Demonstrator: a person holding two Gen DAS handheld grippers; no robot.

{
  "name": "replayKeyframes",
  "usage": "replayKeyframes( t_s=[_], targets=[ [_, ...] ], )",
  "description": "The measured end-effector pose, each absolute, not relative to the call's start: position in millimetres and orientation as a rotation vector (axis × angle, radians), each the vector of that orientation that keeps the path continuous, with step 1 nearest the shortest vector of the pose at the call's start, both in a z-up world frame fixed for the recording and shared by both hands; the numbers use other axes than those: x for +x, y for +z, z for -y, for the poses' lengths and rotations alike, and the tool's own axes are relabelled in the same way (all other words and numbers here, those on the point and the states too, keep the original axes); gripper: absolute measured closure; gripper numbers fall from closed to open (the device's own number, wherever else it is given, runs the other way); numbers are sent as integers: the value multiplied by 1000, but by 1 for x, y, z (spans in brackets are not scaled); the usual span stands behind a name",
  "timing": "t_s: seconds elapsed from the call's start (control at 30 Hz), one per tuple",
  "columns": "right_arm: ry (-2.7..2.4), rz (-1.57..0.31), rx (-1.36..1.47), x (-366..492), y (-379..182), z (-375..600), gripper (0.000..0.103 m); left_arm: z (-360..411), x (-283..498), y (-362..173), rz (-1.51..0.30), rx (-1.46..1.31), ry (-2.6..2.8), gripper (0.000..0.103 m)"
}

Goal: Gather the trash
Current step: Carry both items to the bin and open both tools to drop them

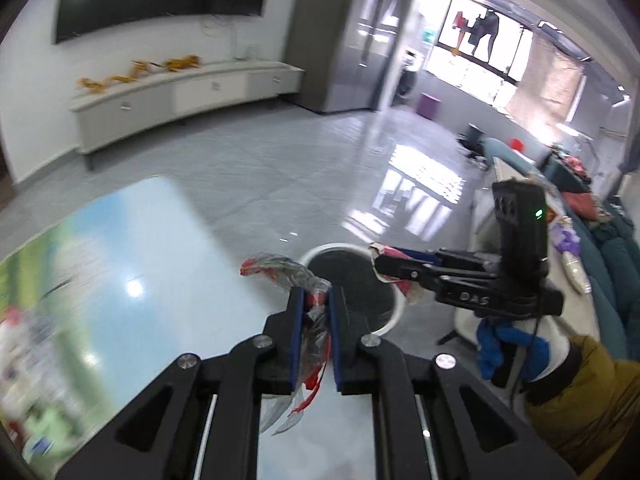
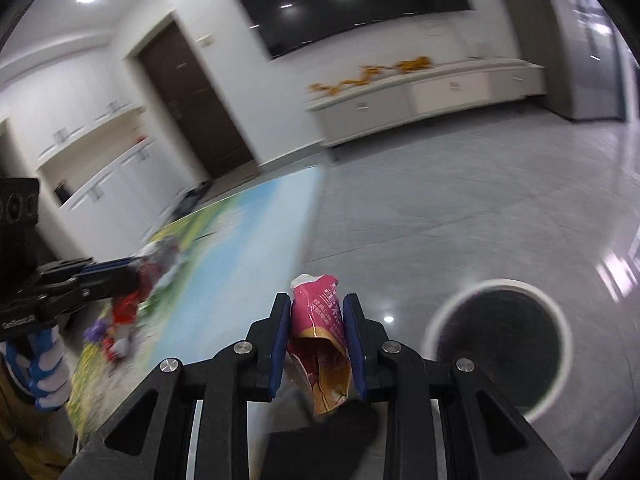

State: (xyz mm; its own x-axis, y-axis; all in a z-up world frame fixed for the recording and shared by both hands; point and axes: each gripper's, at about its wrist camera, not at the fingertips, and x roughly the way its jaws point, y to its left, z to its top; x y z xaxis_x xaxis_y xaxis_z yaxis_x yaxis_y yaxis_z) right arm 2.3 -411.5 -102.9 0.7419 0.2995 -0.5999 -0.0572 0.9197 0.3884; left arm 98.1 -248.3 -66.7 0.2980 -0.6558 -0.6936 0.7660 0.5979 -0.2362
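Observation:
My left gripper is shut on a crumpled clear and red plastic wrapper, which sticks out past the fingertips just short of the bin's near rim. My right gripper is shut on a pink and gold snack packet. In the left wrist view the right gripper reaches in from the right, its tips and the packet over the bin's right rim. The round white bin with a dark inside stands on the floor; in the right wrist view the bin lies lower right. The left gripper with its wrapper shows at the left there.
A table with a blue and green picture mat lies to the left of the bin. Grey tiled floor spreads beyond. A long white cabinet runs under a wall screen. A couch with clutter stands at the right.

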Motion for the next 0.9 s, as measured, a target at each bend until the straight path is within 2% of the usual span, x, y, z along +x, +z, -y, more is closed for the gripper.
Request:
replayKeyframes(
  t_s=[0.13, 0.27, 0.3, 0.33, 0.4, 0.6, 0.9],
  targets=[
    [36, -741, 442, 0, -132, 479, 76, 321, 114, -80, -897, 123, -1035, 89],
    [-59, -781, 511, 4, -164, 519, 70, 378, 129, -100, -953, 87, -1088, 87],
    [-88, -788, 520, 5, -170, 526, 67, 391, 134, -106, -973, 84, -1094, 82],
    [-113, -792, 530, 6, -177, 534, 66, 401, 139, -113, -987, 79, -1094, 68],
    [-157, -796, 547, 6, -185, 549, 59, 412, 146, -120, -998, 61, -1073, 47],
    [-217, -768, 572, -12, -178, 568, 58, 398, 145, -112, -962, 38, -1056, 46],
    [-94, -650, 462, -5, -104, 505, 58, 304, 106, -58, -813, 10, -954, 46]
  ],
)
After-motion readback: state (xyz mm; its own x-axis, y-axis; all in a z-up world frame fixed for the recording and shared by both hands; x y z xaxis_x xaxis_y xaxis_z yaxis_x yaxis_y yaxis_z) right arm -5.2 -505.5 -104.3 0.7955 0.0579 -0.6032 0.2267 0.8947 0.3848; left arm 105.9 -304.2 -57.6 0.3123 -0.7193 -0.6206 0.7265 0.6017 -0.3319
